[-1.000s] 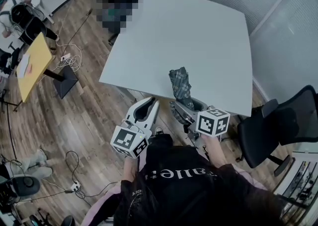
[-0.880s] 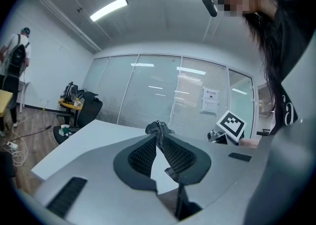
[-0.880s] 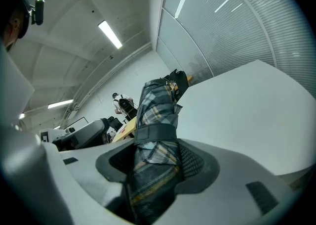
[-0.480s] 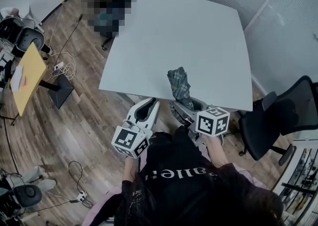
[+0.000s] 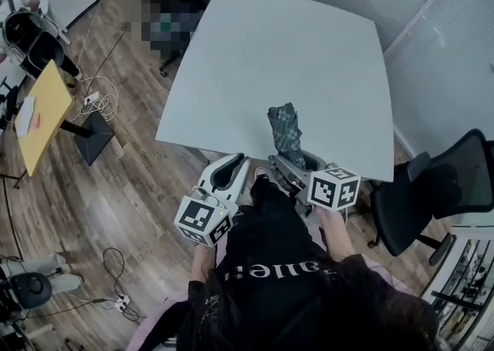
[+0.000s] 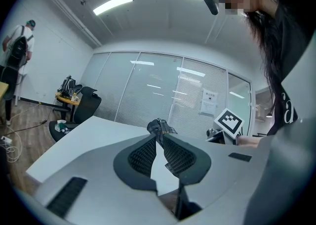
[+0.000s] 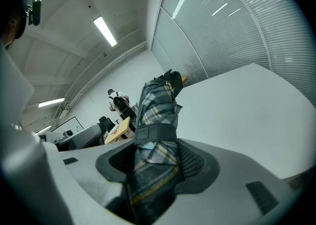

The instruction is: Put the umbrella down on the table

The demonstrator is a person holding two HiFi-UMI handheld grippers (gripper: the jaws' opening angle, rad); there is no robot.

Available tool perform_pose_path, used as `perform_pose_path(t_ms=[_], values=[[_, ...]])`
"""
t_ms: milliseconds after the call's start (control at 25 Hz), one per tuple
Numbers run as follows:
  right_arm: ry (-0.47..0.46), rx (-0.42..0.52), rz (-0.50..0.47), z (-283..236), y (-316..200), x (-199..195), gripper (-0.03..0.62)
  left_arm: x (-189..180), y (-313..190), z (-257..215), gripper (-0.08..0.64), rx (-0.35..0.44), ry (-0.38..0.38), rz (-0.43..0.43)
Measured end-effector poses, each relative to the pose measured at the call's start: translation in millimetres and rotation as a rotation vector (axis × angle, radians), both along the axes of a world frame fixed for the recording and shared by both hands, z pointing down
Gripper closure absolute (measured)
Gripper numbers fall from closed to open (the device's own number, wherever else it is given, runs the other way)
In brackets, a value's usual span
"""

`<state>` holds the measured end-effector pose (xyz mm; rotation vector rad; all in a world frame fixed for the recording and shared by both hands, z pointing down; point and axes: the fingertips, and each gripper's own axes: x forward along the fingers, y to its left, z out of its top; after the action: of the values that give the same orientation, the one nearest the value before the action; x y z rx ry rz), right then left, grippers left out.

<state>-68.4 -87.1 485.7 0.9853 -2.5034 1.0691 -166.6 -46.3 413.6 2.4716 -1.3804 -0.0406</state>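
A folded plaid umbrella (image 5: 285, 130) sticks forward out of my right gripper (image 5: 298, 164), its tip over the near edge of the grey table (image 5: 309, 48). In the right gripper view both jaws press on the umbrella (image 7: 155, 115) just below its strap, with the table (image 7: 247, 100) beneath and ahead. My left gripper (image 5: 238, 160) hangs to the left, short of the table's edge, its fingertips together and nothing between them. In the left gripper view the left gripper (image 6: 158, 133) points at the umbrella's tip (image 6: 160, 125) across the table (image 6: 89, 135).
A black office chair (image 5: 440, 195) stands close at the right, beside a glass partition. A yellow table (image 5: 42, 110) and floor cables lie at the left. A person (image 5: 166, 10) sits at the table's far corner. Another person with a backpack (image 7: 117, 101) stands far off.
Both grippers have eased forward a little toward the table, the umbrella carried along in the right one. The grips look the same.
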Motion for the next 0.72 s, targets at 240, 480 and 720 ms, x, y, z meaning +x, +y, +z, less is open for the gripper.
perform_pose_path(t_ms=[240, 480, 720], values=[[0.001, -0.014, 0.012, 9, -40, -3, 0.357, -10, -30, 4, 0.500, -0.015, -0.012, -0.010], [0.039, -0.007, 0.004, 22, -93, -8, 0.357, -17, -68, 8, 0.500, -0.021, -0.020, -0.011], [0.108, -0.009, -0.009, 44, -169, -1, 0.357, -14, -115, 12, 0.500, -0.031, -0.034, -0.017]])
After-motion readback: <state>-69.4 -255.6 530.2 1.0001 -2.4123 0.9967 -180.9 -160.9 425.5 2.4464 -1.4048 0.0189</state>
